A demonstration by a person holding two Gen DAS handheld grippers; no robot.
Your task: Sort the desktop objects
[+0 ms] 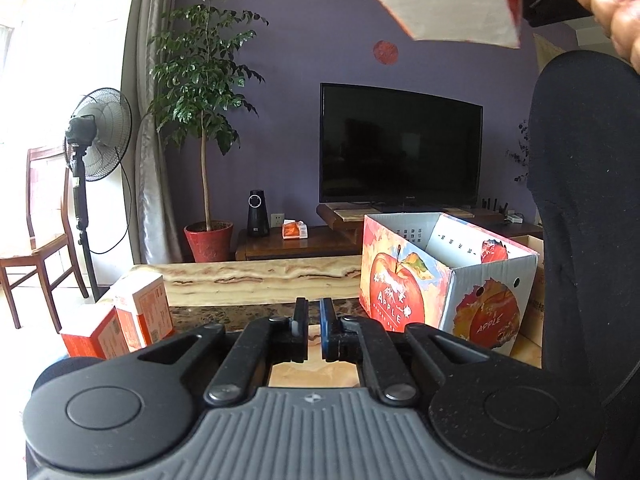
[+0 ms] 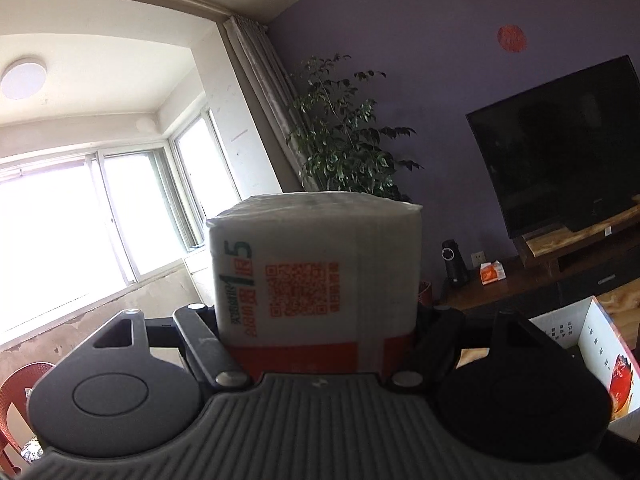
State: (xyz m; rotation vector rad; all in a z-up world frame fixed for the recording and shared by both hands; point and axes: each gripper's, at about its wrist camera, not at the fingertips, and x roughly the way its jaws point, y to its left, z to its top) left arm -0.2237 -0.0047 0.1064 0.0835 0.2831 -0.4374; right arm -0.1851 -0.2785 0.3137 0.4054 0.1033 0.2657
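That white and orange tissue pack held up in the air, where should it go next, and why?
Probably across and down into the open cardboard apple box. The right gripper holds the white and orange tissue pack raised high, the box stands open on the marble table, and the left gripper is nearly shut and empty.

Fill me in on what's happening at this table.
A person is sorting tissue packs into the apple carton. The right gripper is clamped on one tissue pack, held up in the air. The left gripper sits nearly closed and empty above the table, where two more packs wait.
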